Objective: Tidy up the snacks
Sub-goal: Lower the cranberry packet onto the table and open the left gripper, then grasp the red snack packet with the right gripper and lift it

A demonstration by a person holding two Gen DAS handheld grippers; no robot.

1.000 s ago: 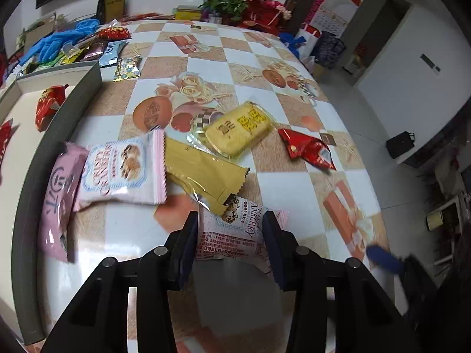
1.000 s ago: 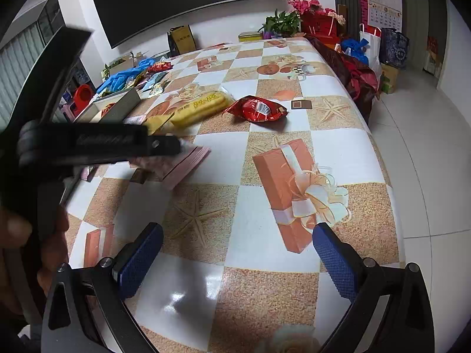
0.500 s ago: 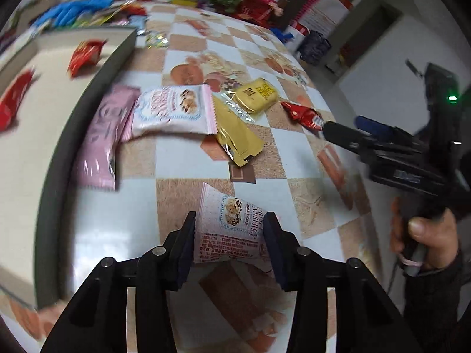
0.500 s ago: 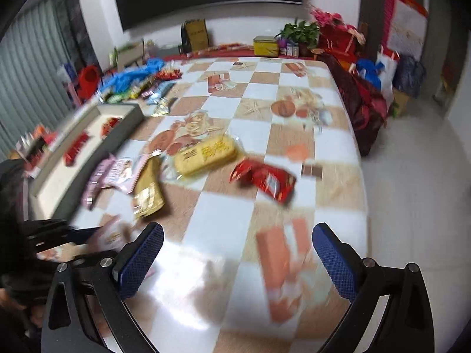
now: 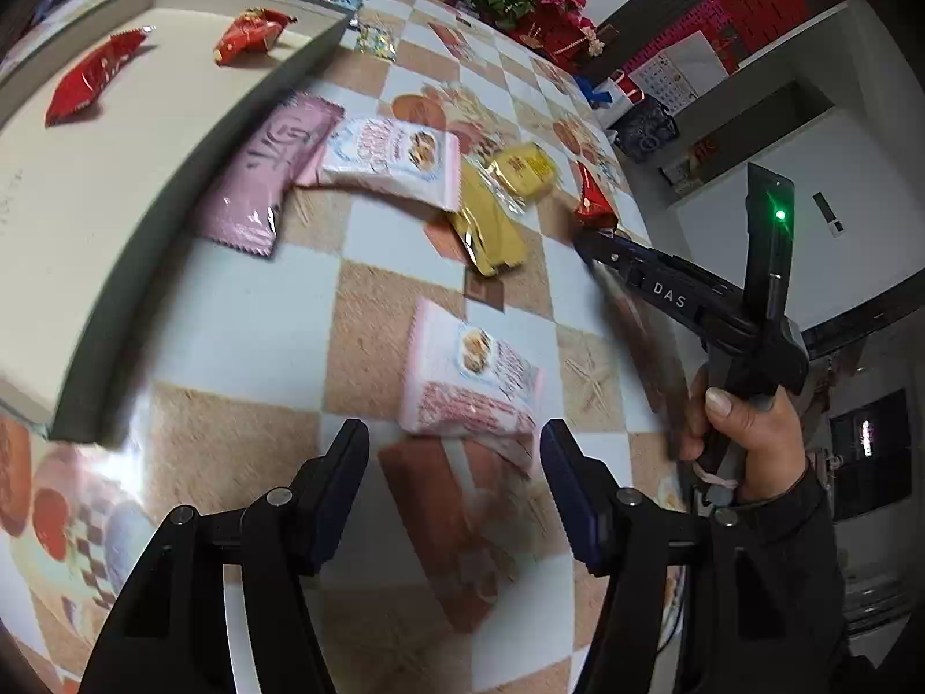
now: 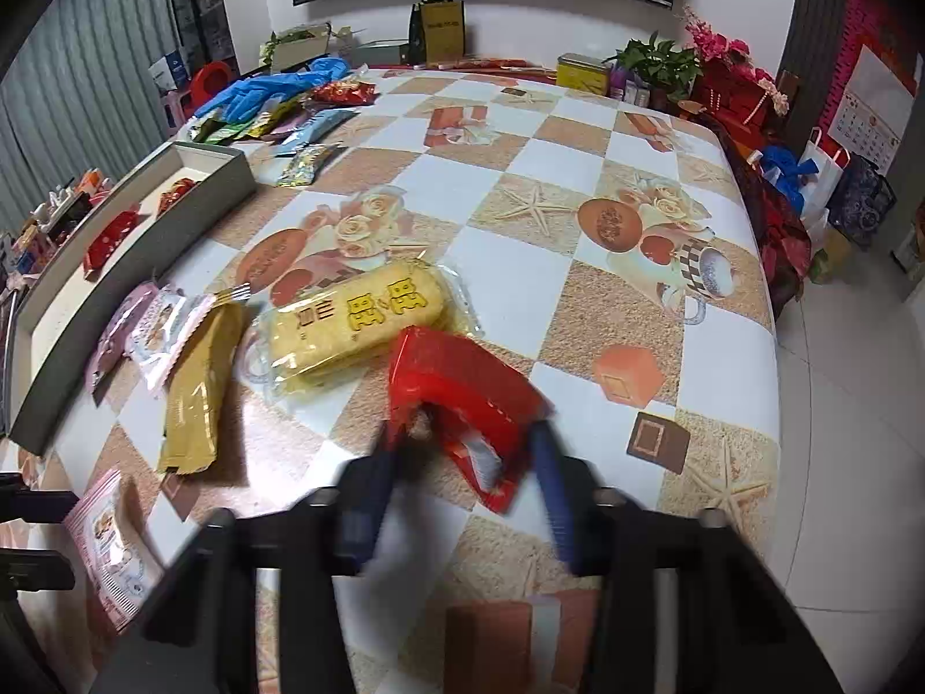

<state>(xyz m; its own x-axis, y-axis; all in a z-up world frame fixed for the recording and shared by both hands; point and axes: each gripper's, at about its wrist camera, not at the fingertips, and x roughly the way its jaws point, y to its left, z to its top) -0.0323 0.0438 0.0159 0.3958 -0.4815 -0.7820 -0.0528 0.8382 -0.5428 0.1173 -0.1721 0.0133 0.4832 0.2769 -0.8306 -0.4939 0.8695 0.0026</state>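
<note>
My left gripper [image 5: 454, 460] is open just behind a pink-and-white snack packet [image 5: 471, 379] that lies on the table; the packet also shows in the right wrist view [image 6: 113, 543]. My right gripper [image 6: 465, 474] has its fingers around a red snack packet [image 6: 462, 390], blurred by motion; the red packet [image 5: 592, 199] also shows at the gripper's tip in the left wrist view. A grey tray [image 5: 173, 133] at the left holds two red packets [image 5: 92, 81].
A pink packet [image 5: 272, 173], a white packet [image 5: 393, 159], a gold packet [image 6: 199, 387] and a yellow packet [image 6: 358, 321] lie beside the tray [image 6: 115, 266]. More snacks and blue gloves [image 6: 272, 89] lie at the far edge. The table edge drops off to the right.
My left gripper has opened and let go of the pink-and-white packet, which now lies on the table. My right gripper has moved forward and closed around the red packet.
</note>
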